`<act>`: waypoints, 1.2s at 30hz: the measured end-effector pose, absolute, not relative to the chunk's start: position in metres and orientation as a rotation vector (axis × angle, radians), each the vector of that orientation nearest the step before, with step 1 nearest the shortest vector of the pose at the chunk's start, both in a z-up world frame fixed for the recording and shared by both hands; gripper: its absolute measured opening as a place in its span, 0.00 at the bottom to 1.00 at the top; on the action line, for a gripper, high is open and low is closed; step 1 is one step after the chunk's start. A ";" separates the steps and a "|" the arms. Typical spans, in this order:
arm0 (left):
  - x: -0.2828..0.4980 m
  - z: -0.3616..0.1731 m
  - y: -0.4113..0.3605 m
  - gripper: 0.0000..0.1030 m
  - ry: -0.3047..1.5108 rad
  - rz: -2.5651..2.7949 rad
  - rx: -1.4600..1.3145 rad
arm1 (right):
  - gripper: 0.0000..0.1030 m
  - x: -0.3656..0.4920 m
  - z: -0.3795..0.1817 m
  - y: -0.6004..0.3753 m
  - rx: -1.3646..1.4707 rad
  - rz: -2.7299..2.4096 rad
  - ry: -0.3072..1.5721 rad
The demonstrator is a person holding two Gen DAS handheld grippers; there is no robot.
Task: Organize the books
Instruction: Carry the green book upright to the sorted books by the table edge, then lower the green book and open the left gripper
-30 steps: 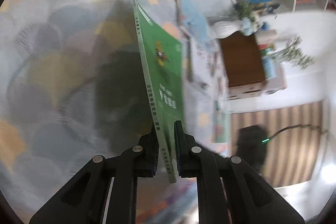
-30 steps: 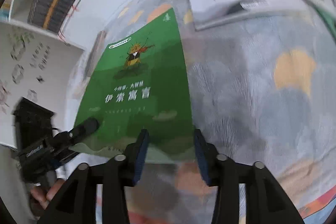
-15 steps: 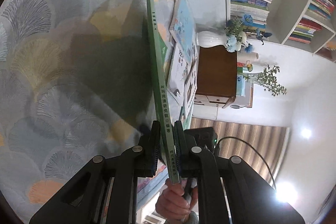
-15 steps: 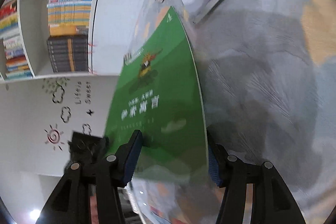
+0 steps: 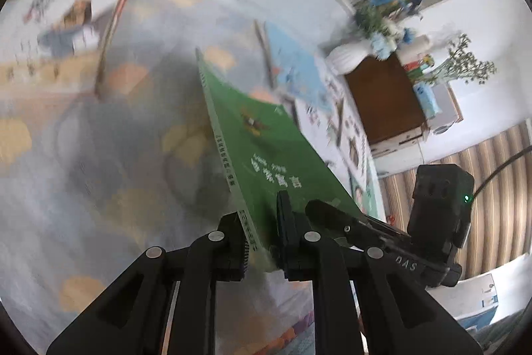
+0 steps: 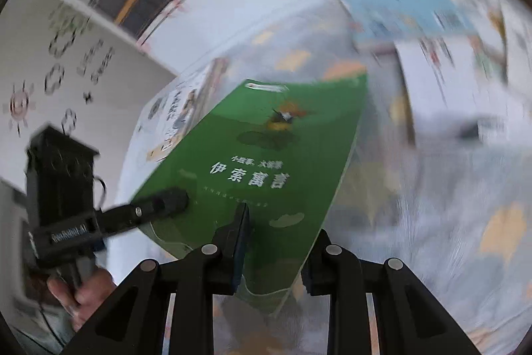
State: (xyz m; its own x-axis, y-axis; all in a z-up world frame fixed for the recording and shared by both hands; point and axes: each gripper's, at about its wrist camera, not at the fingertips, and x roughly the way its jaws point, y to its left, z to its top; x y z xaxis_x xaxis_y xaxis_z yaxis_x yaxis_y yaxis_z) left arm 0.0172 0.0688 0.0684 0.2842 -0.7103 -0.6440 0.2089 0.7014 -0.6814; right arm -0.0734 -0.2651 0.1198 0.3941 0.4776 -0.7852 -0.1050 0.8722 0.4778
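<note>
The thin green paperback book (image 5: pixel 266 155) hangs tilted above the fan-patterned grey cloth (image 5: pixel 99 155), left gripper (image 5: pixel 262 242) clamped on its spine corner and right gripper (image 6: pixel 272 255) nipped onto its bottom edge, seemingly sharing the floppy cover's weight for carrying.

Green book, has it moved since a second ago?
Yes. The green book has lifted off the patterned cloth and tilted, now overlapping the white wall behind.

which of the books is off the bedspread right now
The green book, gripped by the left gripper and right gripper; the others lie flat.
</note>
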 end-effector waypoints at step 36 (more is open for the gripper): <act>0.116 0.022 0.279 0.15 1.010 -0.248 -0.719 | 0.26 0.109 0.078 -0.038 0.185 0.622 1.154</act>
State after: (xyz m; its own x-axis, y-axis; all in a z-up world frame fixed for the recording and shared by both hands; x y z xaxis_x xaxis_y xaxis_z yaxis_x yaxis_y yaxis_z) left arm 0.1157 0.2789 0.0219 0.5278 -0.5039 -0.6837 -0.1301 0.7475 -0.6514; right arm 0.1085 -0.0381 0.0781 0.2587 0.5477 -0.7957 -0.3639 0.8183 0.4449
